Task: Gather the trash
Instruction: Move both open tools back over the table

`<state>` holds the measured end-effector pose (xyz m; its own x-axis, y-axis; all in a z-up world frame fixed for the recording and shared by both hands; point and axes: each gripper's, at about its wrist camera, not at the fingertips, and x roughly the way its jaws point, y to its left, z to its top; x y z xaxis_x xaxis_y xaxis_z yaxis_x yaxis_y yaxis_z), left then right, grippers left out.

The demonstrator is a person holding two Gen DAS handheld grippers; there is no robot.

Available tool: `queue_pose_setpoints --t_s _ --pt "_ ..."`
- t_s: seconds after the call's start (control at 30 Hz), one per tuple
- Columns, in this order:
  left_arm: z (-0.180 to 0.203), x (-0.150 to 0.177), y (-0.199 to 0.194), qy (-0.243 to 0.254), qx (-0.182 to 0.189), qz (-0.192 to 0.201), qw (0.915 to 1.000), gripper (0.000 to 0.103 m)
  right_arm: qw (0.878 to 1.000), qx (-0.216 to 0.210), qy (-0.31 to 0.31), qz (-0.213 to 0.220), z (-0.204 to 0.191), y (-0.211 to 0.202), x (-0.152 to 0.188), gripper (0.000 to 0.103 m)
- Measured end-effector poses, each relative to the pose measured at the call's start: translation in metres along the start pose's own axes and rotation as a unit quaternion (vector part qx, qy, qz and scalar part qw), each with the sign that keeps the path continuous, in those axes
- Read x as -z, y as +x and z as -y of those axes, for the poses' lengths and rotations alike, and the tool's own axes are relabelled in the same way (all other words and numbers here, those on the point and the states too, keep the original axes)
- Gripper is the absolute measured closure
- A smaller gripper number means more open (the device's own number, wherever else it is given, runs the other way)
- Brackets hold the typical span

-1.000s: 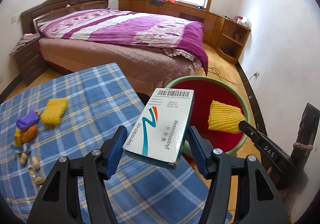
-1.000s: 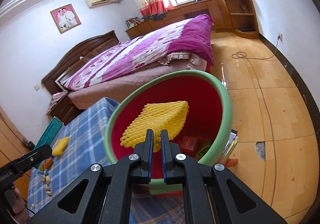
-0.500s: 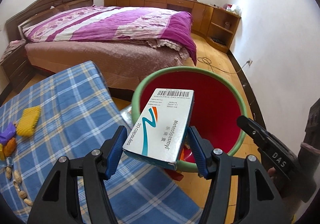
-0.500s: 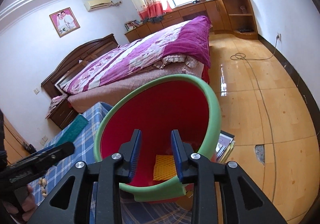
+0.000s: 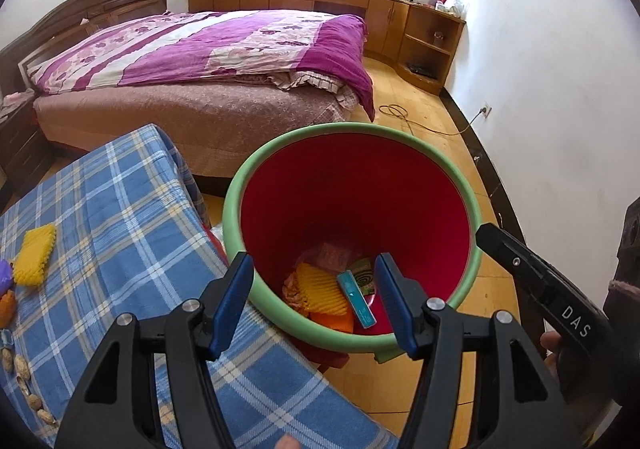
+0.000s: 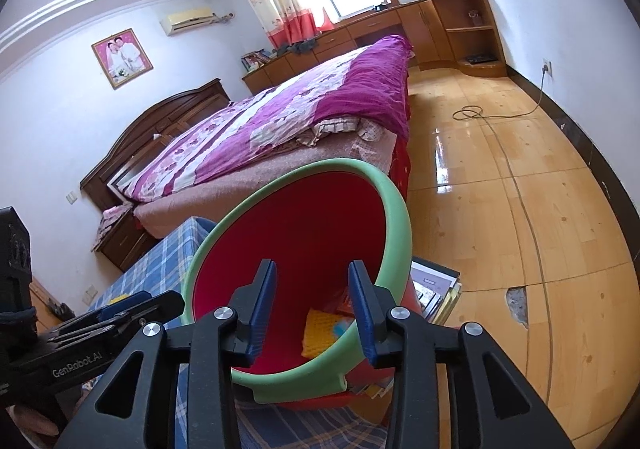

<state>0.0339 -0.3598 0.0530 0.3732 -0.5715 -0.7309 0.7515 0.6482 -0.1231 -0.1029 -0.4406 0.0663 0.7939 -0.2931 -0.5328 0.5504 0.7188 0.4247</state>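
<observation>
Both grippers are held open and empty over the red bin [image 5: 360, 193]: left gripper [image 5: 314, 299], right gripper [image 6: 312, 309]. A teal box [image 5: 356, 299] and yellow mesh [image 5: 320, 291] are seen at the bin bottom. Another yellow mesh [image 5: 35, 259] is left on the checked table [image 5: 120, 217], far left.

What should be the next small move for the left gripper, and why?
Probably swing the left gripper back over the checked tablecloth toward the yellow foam net. Its jaws are open and empty, the medicine box already lies inside the red bin, and the net, with peanut shells nearby, lies uncollected on the cloth.
</observation>
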Motion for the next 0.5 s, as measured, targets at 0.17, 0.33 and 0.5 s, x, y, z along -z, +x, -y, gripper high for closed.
queue_pose_setpoints --t_s 0.17,0.33,0.5 --pt "-0.013 0.004 -0.008 -0.024 -0.007 0.001 0.9997 0.040 1.000 0.001 -0.002 -0.001 0.000 0.000 0.001 0.060" --pt "-0.031 0.009 -0.023 -0.049 -0.016 0.007 0.9986 0.040 1.000 0.005 -0.014 -0.007 -0.008 -0.003 0.004 0.054" --pt "-0.052 0.019 -0.042 -0.072 -0.032 0.020 0.9967 0.040 1.000 -0.003 -0.022 -0.014 -0.019 -0.005 0.007 0.049"
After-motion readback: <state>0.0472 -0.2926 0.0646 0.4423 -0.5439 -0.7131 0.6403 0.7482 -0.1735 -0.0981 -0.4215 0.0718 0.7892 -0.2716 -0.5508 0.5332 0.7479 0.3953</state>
